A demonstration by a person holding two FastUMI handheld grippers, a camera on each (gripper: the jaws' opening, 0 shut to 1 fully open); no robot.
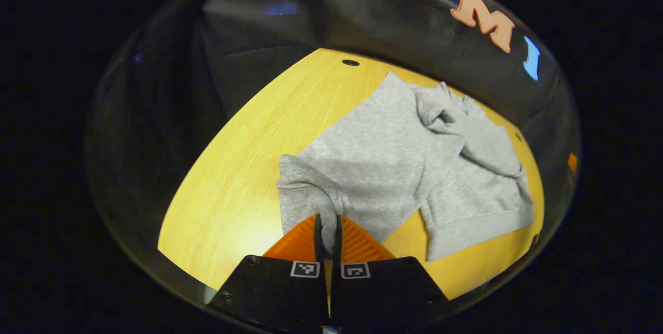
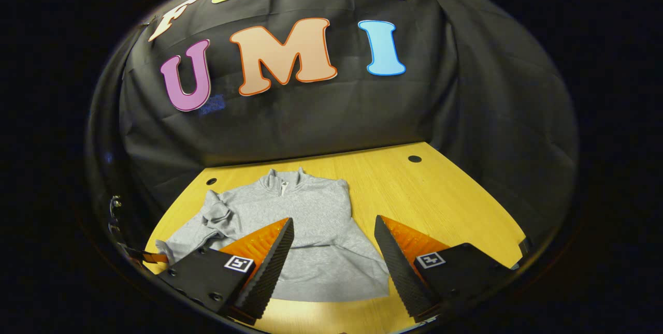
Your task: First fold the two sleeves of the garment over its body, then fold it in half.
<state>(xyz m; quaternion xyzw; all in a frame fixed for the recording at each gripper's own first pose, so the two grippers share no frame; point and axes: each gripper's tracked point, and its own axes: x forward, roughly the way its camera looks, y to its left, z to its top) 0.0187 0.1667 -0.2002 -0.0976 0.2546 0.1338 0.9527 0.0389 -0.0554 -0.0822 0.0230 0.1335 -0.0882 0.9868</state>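
Note:
A grey sweatshirt (image 1: 383,158) lies spread on the yellow wooden table (image 1: 243,168). In the left gripper view my left gripper (image 1: 328,218) is shut on the end of a sleeve (image 1: 303,189), and the fabric bunches up between the fingers. Crumpled folds lie on the sweatshirt's far side (image 1: 445,111). In the right gripper view the sweatshirt (image 2: 311,209) lies with its collar (image 2: 282,181) toward the wall. My right gripper (image 2: 333,220) hovers open above the lower body, holding nothing. The left gripper (image 2: 147,257) shows at the sweatshirt's left edge.
Black cloth walls close the table at the back and sides. Small round holes sit in the tabletop near the back (image 2: 414,158) (image 2: 211,181). Bare table (image 2: 440,204) stretches to the right of the sweatshirt.

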